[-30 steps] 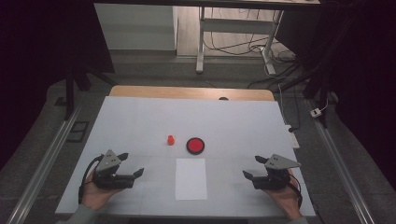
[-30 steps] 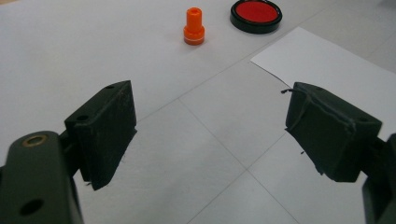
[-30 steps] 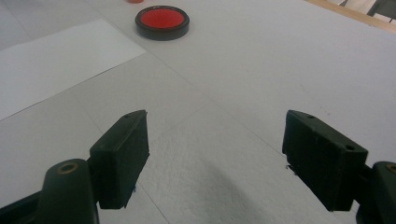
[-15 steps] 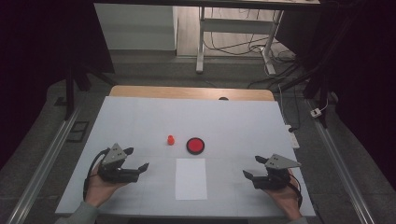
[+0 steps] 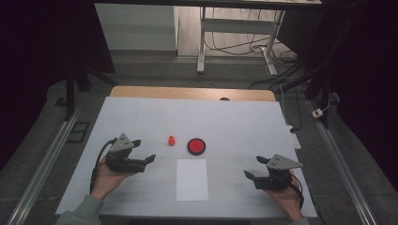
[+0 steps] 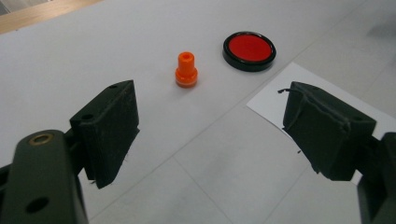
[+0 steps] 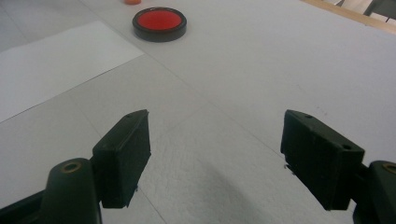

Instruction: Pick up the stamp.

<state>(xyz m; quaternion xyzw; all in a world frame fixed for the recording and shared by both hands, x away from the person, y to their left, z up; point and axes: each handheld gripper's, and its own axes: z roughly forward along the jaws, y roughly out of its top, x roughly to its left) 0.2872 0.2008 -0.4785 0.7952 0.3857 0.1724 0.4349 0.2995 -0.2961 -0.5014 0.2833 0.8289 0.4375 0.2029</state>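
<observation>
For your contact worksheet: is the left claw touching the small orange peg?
Apart. The left gripper view shows the left claw open, with bare white table between its jaws and the orange peg standing farther off.

Readable text: none in any view.
Small orange plastic peg (image 6: 186, 69): plain, no lettering (upper centre of the left gripper view).
Round red disc in a black rim (image 6: 248, 49): bare red face, no mark or number.
White rectangular paper sheet (image 5: 192, 179): blank (lower centre of the high view).
White table cover (image 5: 234, 122): no print.
Black jaws of both grippers: no brand or number, bare screw holes alone.
</observation>
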